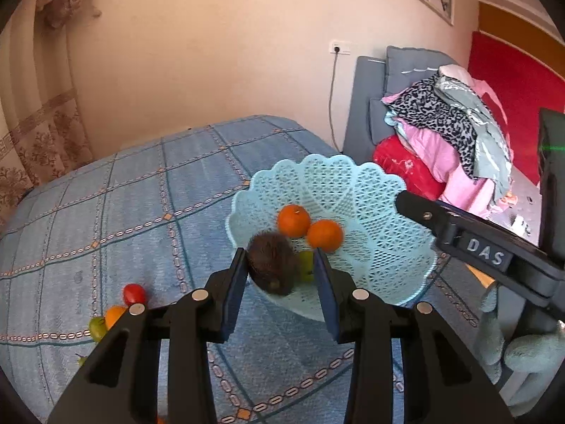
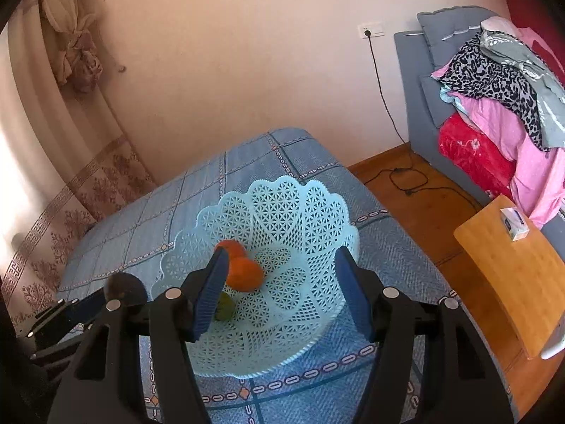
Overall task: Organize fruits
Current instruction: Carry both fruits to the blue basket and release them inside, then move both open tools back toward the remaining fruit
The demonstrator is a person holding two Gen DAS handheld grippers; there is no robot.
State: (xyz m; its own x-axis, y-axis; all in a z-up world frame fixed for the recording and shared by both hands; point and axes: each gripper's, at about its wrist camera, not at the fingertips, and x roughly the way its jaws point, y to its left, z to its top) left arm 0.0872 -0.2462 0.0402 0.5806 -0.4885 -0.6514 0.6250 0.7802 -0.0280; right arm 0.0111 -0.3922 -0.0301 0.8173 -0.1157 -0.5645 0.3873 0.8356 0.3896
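Observation:
A light blue lattice basket (image 1: 370, 212) (image 2: 282, 212) stands on the blue patterned table. It holds two oranges (image 1: 307, 228) (image 2: 243, 274) and a green fruit (image 1: 306, 263) (image 2: 225, 306). My left gripper (image 1: 280, 272) is over the basket's near rim, its jaws around a brown fuzzy kiwi (image 1: 272, 268), which also shows at the left in the right wrist view (image 2: 122, 288). My right gripper (image 2: 279, 282) is open and empty above the basket. A red tomato (image 1: 134, 294), a small orange fruit (image 1: 114, 315) and a green fruit (image 1: 96, 328) lie on the cloth to the left.
The table's (image 1: 123, 219) far and right edges drop to a wooden floor (image 2: 416, 190). A grey sofa with piled clothes (image 1: 455, 141) stands to the right. A wooden chair (image 2: 519, 275) with a small box sits beside the table. Curtains hang at the left.

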